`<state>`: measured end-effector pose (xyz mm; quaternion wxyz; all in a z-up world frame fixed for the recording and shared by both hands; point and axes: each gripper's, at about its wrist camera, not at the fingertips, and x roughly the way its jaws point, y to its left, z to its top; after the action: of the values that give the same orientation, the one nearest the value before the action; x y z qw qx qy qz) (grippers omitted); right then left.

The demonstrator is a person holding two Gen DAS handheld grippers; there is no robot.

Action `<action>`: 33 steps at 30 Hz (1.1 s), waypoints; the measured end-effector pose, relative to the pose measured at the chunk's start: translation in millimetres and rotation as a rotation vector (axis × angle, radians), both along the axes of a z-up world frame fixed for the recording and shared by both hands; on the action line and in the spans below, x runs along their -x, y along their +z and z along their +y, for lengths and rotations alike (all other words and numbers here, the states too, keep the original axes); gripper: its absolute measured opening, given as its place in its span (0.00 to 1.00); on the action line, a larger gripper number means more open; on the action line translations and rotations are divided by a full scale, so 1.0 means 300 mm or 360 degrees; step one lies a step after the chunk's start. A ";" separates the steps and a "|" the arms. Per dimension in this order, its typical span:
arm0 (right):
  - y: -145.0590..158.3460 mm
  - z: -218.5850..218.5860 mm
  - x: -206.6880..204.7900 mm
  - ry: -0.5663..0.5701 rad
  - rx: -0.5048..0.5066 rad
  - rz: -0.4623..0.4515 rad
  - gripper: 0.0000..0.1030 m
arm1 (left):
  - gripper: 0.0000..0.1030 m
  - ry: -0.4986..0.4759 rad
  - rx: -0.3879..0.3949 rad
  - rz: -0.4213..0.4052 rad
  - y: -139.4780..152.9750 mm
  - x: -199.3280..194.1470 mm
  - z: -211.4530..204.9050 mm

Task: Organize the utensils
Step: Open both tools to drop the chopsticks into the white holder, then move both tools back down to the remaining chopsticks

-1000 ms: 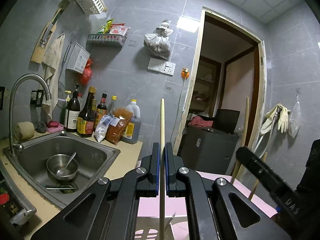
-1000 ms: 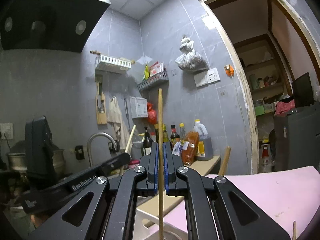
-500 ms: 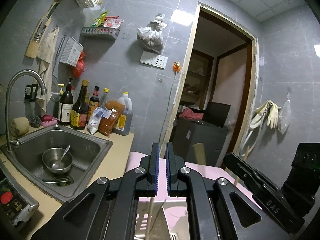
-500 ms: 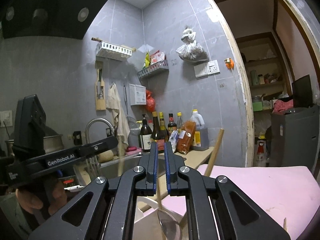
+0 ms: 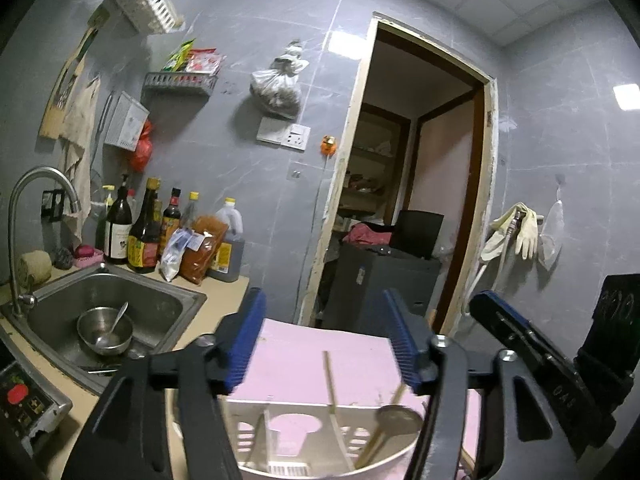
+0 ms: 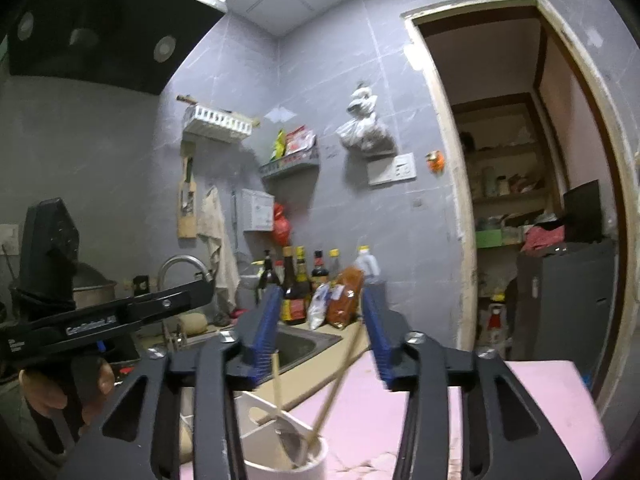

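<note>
A white utensil holder (image 5: 320, 436) stands on the pink mat (image 5: 304, 356), just below both grippers. In it lean wooden chopsticks (image 5: 331, 380) and a metal spoon (image 5: 394, 420). My left gripper (image 5: 326, 332) is open and empty above the holder. My right gripper (image 6: 322, 332) is open and empty above the same holder (image 6: 280, 456), where two chopsticks (image 6: 338, 376) and a spoon (image 6: 286, 436) stand. The right gripper's body (image 5: 536, 364) shows at the right of the left wrist view.
A steel sink (image 5: 120, 320) with a bowl and spoon (image 5: 105, 330) lies to the left. Sauce bottles (image 5: 160, 236) stand against the wall. A doorway (image 5: 408, 208) opens behind the mat. A stove control panel (image 5: 24, 396) is at lower left.
Both grippers were shut on a chopstick each one second ago. Both have opened, and the chopsticks now stand in the holder.
</note>
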<state>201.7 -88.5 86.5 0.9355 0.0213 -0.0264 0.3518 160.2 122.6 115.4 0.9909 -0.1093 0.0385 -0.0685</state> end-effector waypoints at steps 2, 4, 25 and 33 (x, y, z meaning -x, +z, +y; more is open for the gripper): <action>0.015 -0.042 0.014 -0.0059 0.0007 -0.0007 0.54 | 0.68 -0.0002 -0.0011 -0.0001 0.005 0.007 -0.030; 0.025 -0.090 0.029 -0.0102 0.0011 -0.0008 0.72 | 0.82 0.0004 -0.0020 -0.0008 0.006 0.017 -0.067; -0.057 -0.459 0.098 -0.0484 0.0174 0.0151 1.00 | 0.96 -0.0193 -0.0226 0.0211 -0.152 0.022 -0.406; -0.164 -0.529 0.030 -0.0596 0.0323 0.0425 1.00 | 0.96 -0.0252 -0.0406 0.0362 -0.252 -0.025 -0.531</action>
<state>192.6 -247.1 37.2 0.9769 -0.0316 0.1294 0.1672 167.6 -36.8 39.7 0.9775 0.0134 0.1670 -0.1280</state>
